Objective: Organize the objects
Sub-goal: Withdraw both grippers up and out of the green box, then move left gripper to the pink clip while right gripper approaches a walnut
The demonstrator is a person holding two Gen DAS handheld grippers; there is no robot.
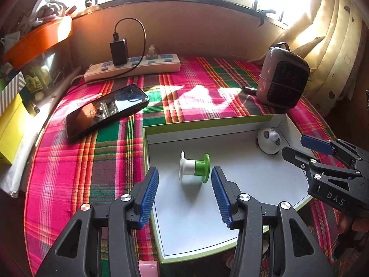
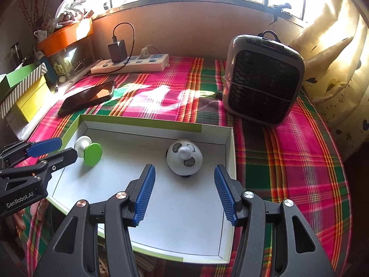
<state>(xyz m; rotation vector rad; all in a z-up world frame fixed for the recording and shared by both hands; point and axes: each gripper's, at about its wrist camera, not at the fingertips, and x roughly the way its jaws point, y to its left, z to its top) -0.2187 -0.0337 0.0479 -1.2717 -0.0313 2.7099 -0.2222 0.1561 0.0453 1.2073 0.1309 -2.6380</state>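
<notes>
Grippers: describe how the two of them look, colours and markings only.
Both are black plastic scissor-linkage frames with silver rivets and ribbed blue pads on the fingers. The left gripper carries white "GenRobot.AI" lettering on its body; the right gripper shows white "DAS" lettering. No cables or sleeves are visible.

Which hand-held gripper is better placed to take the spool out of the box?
The left hand-held gripper: its open jaws point straight at the spool in the box. The right one faces the white dome toy.
</notes>
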